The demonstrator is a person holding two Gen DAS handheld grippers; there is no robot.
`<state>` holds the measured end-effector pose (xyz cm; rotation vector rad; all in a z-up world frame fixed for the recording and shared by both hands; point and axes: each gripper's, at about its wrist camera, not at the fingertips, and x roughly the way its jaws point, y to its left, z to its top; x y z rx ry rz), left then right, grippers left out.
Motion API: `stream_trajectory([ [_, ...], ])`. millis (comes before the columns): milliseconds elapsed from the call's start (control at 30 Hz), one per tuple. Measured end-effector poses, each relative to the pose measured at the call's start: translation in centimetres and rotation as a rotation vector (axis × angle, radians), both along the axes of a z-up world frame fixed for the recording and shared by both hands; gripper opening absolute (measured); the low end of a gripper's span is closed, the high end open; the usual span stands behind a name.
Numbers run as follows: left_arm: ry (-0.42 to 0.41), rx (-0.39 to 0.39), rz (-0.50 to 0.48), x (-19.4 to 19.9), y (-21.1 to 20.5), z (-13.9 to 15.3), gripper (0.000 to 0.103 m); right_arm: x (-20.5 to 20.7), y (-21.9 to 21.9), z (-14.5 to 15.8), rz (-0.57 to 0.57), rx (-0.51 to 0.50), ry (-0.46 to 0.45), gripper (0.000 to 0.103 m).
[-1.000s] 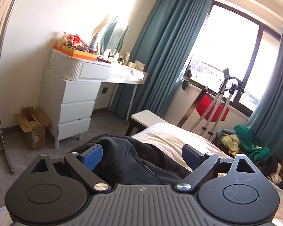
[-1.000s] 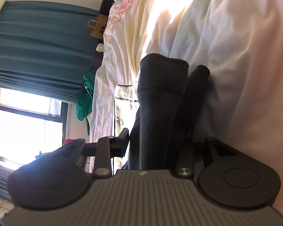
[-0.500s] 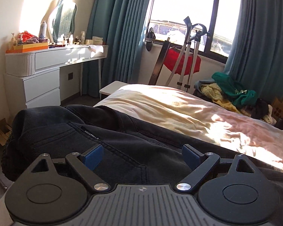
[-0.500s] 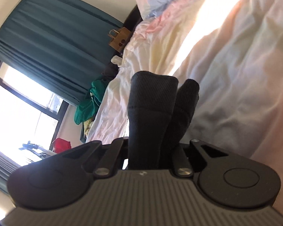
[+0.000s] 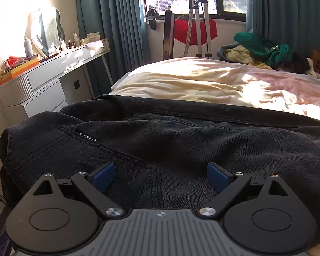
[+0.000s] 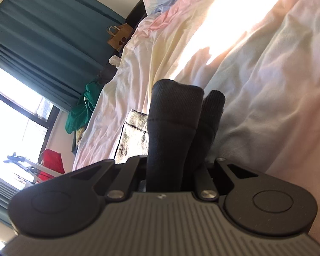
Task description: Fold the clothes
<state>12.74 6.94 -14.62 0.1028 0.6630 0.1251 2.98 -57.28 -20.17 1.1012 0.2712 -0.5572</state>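
Black jeans (image 5: pixel 181 140) lie spread on the bed (image 5: pixel 213 81), back pocket and small label facing up. My left gripper (image 5: pixel 160 176) is open, its blue pads wide apart just above the pocket area, holding nothing. In the right wrist view, my right gripper (image 6: pixel 172 168) is shut on the bunched black hem ends of the jeans (image 6: pixel 172 115), which stick up between the fingers over the pastel bedsheet (image 6: pixel 266 85). The pads are hidden by the cloth.
A white dresser (image 5: pixel 47 81) with bottles and a mirror stands at the left. A red-seated frame with metal poles (image 5: pixel 194 27) stands by the window. A pile of green and yellow clothes (image 5: pixel 260 51) sits beyond the bed, beside a paper bag (image 6: pixel 119 36).
My left gripper has swung right and come down low over the jeans, staying open. My right gripper has closed on the hem ends and tilted slightly.
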Motion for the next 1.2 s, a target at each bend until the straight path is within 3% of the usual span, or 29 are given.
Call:
stream_trajectory([
  [167, 0.012, 0.004, -0.003, 0.1, 0.1, 0.1, 0.094, 0.8, 1.1, 1.9, 0.034, -0.166, 0.061, 0.012],
  [400, 0.020, 0.010, -0.019, 0.5, 0.0, 0.3, 0.094, 1.4, 3.4, 5.4, 0.024, -0.331, 0.075, 0.012],
  [567, 0.022, 0.003, -0.049, 0.7, 0.3, 0.5, 0.094, 2.2, 6.8, 8.6, 0.021, -0.477, 0.103, 0.012],
  [733, 0.009, -0.024, -0.062, 0.4, 0.9, 0.7, 0.094, 3.3, 12.0, 12.5, 0.077, -0.666, 0.066, 0.012],
  [867, -0.002, -0.083, -0.061, 0.0, 1.6, 1.5, 0.094, 4.1, 19.0, 15.9, 0.211, -0.883, 0.000, 0.012],
  [1000, -0.047, -0.152, -0.034, -0.8, 2.8, 2.6, 0.094, 5.2, 27.4, 17.2, 0.404, -1.022, -0.078, 0.012],
  [1100, -0.077, -0.141, -0.010, -1.3, 3.3, 3.4, 0.094, 5.9, 34.0, 16.1, 0.582, -1.104, -0.112, 0.012],
  [1200, -0.124, -0.135, 0.003, -2.2, 4.0, 4.2, 0.094, 6.4, 40.6, 12.5, 0.793, -1.157, -0.078, 0.012],
])
